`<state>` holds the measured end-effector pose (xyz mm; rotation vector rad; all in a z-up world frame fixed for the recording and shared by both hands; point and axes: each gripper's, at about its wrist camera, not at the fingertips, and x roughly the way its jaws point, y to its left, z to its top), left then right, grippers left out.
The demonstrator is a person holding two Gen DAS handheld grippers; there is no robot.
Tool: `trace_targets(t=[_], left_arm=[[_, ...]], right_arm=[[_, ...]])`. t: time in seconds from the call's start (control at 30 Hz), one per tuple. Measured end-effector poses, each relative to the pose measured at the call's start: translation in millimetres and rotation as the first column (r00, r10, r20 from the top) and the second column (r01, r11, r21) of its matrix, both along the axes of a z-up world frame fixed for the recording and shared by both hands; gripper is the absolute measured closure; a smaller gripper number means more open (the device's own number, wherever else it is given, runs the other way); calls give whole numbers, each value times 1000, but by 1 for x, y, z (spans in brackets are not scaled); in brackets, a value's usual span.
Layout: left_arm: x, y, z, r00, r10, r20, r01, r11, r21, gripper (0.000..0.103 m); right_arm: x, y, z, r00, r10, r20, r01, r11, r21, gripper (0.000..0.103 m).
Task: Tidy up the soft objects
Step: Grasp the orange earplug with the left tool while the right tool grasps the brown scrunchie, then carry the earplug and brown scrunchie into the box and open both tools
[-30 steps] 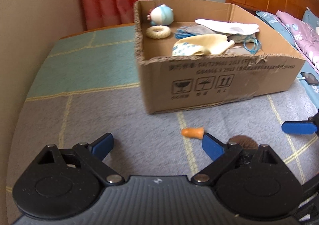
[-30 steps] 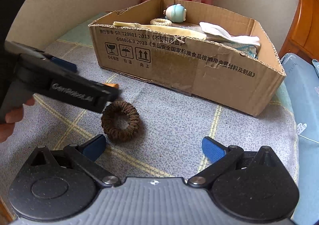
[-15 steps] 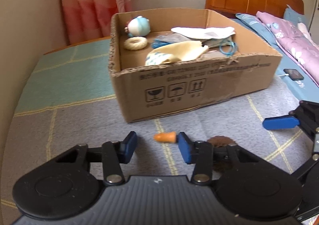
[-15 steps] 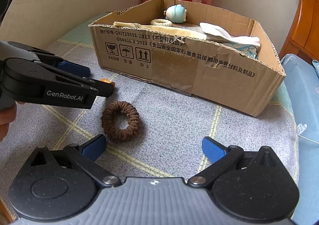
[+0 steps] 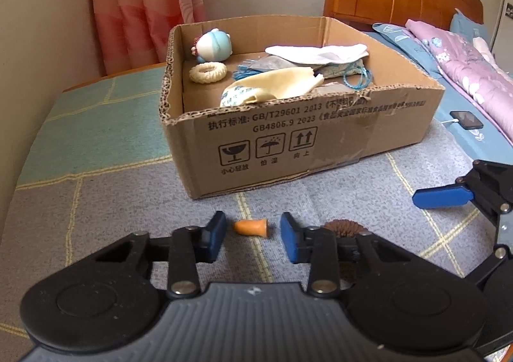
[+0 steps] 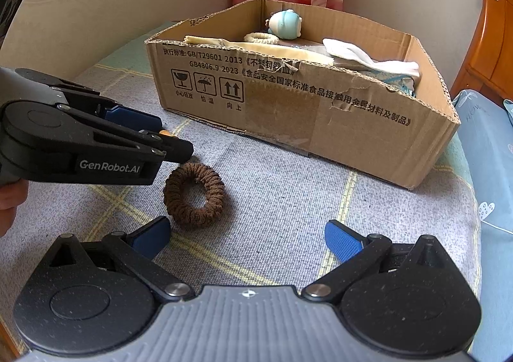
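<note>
My left gripper (image 5: 251, 232) has its jaws apart, the orange earplug (image 5: 250, 228) lying between them, untouched. My right gripper (image 6: 247, 235) gapes wide, the brown scrunchie (image 6: 194, 195) just ahead of its left jaw.

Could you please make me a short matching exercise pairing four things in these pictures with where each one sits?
Things:
1. orange earplug
2. brown hair tie
3. cream ring
4. phone

Places:
A. on the blue bedsheet to the right of the cardboard box
B. inside the box, just below the blue round toy
C. on the grey blanket, between the open fingers of the left gripper
D. on the grey blanket, ahead of the right gripper, nearer its left finger

Pairs: 1-C, 2-D, 3-B, 4-A
</note>
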<state>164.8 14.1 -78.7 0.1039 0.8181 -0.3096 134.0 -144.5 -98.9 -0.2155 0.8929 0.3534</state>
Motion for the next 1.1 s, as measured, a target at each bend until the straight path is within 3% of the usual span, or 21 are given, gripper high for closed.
trace_targets(t=[0.07,0.5,0.8,0.87,1.1], left_arm=[[-1,1,1,1000,3,-6,-3,1000,-10,83],[-7,27,7,995,98,-16,-98,995,-30,83],[-10,31,9,995,94,-12,-95,995,-41,83],[-11,32,9,996,89,-9,-89,995,-39,83],[-13,32,11,998,56,-7,-57,998,-26,83]], right_arm=[[0,0,0,1000,0,1,0,1000,0,0],[0,14,-1,996,89,11,-89,996,14,2],[4,37,6,990,141,24,-141,990,3,36],[4,39,7,990,138,23,-138,990,-1,50],[6,39,10,993,120,7,-119,993,-13,62]])
